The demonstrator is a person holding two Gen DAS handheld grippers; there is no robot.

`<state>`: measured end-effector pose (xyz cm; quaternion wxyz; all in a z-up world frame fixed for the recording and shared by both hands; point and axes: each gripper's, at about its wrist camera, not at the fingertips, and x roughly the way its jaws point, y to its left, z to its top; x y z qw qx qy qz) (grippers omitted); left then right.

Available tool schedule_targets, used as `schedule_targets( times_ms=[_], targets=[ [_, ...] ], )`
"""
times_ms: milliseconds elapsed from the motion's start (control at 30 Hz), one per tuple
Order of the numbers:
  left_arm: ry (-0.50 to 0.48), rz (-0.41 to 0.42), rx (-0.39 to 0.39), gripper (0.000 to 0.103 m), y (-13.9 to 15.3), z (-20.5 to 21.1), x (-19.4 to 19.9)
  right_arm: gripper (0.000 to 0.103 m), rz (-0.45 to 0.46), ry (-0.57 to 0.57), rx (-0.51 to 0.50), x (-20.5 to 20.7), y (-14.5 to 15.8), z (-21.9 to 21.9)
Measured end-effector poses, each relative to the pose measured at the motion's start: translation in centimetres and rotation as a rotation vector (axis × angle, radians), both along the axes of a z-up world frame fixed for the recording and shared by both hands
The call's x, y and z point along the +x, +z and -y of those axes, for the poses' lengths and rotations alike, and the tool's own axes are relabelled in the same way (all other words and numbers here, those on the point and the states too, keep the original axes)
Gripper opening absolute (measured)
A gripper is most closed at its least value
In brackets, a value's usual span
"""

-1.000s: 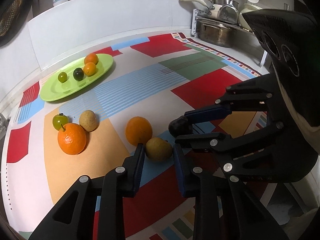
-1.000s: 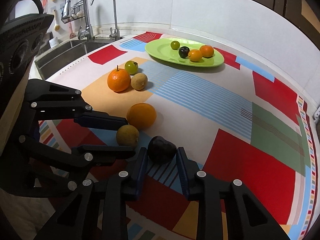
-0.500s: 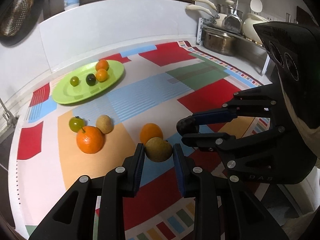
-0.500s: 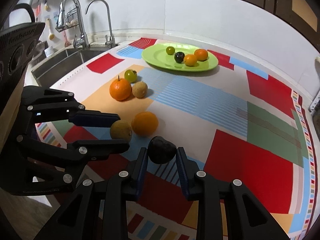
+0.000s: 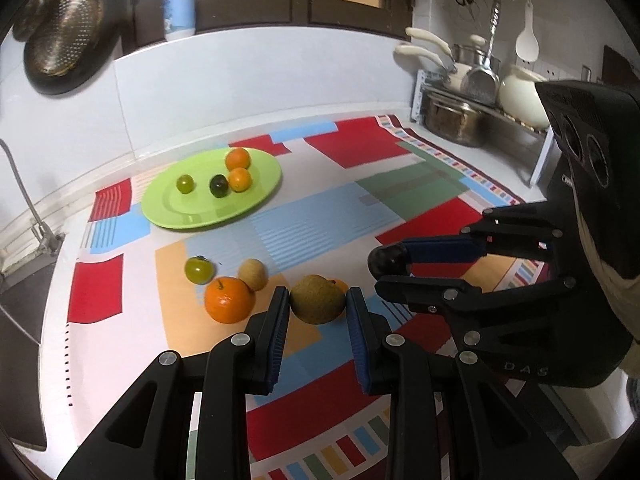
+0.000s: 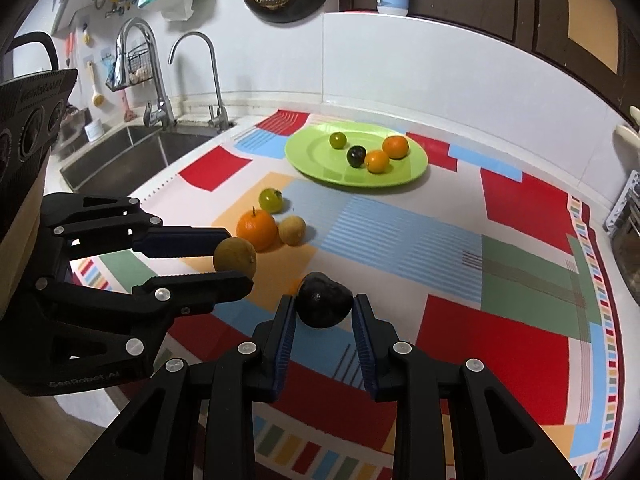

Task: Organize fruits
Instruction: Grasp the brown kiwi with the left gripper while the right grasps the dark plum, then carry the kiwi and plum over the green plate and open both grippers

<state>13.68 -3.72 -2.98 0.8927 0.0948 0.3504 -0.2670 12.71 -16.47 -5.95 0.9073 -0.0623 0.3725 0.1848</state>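
Note:
My left gripper [image 5: 318,306] is shut on a brownish-green round fruit [image 5: 317,299], held above the patterned cloth. My right gripper [image 6: 324,310] is shut on a dark, near-black fruit [image 6: 325,300], also lifted. Each gripper shows in the other's view: the right gripper [image 5: 390,266] at right, the left gripper [image 6: 236,258] at left. On the cloth lie an orange with a stem [image 5: 229,299], a small tan fruit [image 5: 253,274] and a green fruit [image 5: 199,269]. Another orange [image 5: 339,282] is mostly hidden behind the held fruit. A lime-green plate [image 5: 180,212] at the back holds several small fruits.
A sink [image 6: 120,156] with two taps lies at the left in the right wrist view. A rack with pots and pans [image 5: 460,116] stands at the back right. A strainer [image 5: 68,40] hangs on the wall, and a bottle [image 5: 179,4] stands on the ledge.
Both grippers have risen with their fruits off the cloth. The table and the loose fruits now look smaller and farther below. The large orange has slipped behind the held fruit.

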Motion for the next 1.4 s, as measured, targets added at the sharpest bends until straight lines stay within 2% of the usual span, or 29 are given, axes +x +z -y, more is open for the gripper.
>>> schedule_targets(
  times_ms=[333, 800, 1400],
  targets=[
    [0.044, 0.046, -0.017, 0.029, 1.7, -1.6, 0.3, 0.030, 0.045, -0.019, 0.048, 0.3, 2.1, -1.1],
    [0.100, 0.126, -0.037, 0.029, 4.3, -3.6, 1.6, 0.030, 0.102, -0.003, 0.063, 1.9, 4.1, -2.3],
    [0.154, 0.203, -0.048, 0.029, 6.7, -4.9, 7.1, 0.030, 0.162, -0.048, 0.117, 7.8, 6.3, -2.6]
  ],
)
